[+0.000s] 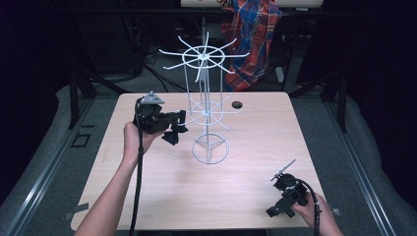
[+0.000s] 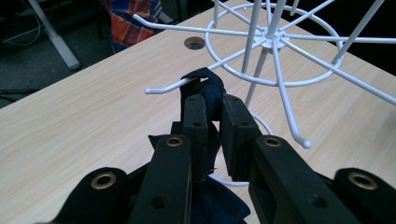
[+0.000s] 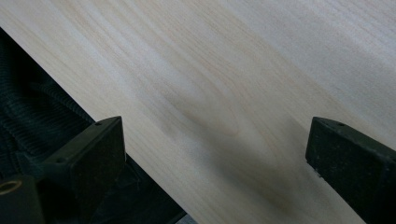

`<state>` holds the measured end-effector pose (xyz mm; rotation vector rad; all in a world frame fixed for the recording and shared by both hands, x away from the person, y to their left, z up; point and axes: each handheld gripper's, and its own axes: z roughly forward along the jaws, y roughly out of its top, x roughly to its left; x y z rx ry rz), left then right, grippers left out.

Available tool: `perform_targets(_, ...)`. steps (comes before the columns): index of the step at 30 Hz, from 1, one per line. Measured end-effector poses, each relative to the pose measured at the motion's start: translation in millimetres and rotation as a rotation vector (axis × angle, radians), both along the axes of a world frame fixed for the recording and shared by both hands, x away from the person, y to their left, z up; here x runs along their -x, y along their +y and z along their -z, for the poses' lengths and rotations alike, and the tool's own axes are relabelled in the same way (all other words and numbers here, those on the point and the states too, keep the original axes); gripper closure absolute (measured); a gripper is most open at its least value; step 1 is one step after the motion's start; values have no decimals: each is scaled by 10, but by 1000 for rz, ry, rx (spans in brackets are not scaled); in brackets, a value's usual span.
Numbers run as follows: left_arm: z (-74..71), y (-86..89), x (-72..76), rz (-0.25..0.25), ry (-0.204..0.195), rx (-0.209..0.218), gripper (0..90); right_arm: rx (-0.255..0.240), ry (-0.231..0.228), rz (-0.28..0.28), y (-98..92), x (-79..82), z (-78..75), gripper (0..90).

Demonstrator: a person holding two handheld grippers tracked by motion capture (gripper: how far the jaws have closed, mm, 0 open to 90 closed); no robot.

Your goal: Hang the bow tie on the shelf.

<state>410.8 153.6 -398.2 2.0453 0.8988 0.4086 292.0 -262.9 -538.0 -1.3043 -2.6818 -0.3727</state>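
A white wire rack (image 1: pixel 209 118) with rings of hooked arms stands on the middle of the wooden table (image 1: pixel 147 187). My left gripper (image 1: pixel 178 125) is at the left side of its lower ring, shut on a dark navy cloth piece (image 2: pixel 210 88). The top of the cloth wraps around one hooked arm (image 2: pixel 163 87), whose upturned tip pokes out to the left. More of the cloth (image 1: pixel 172 137) hangs below the jaws. My right gripper (image 1: pixel 273 212) rests low at the table's front right corner, open, with bare wood between its fingers (image 3: pixel 100 149).
A round cable hole (image 1: pixel 237 104) sits in the table behind the rack. A plaid cloth (image 1: pixel 251 34) hangs beyond the far edge. The rack's upper ring (image 1: pixel 202 56) spreads its arms wide above the table. Dark floor (image 3: pixel 28 116) lies past the front edge.
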Motion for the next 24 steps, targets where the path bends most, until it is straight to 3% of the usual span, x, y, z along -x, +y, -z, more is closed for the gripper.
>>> perform_targets(6,15,-55,11,18,4,-10,816,17,1,-18,-11,-7,-13,45)
perform_targets(11,45,-82,6,21,20,-13,817,-12,6,9,-4,15,-1,45)
perform_targets(17,108,-92,-14,20,29,-9,817,19,10,-17,-12,2,-16,44)
perform_targets(18,114,-91,-15,22,33,-10,817,-10,6,6,-2,15,-2,44)
perform_targets(24,200,-106,-43,26,42,-5,817,13,4,-18,-14,5,-14,45)
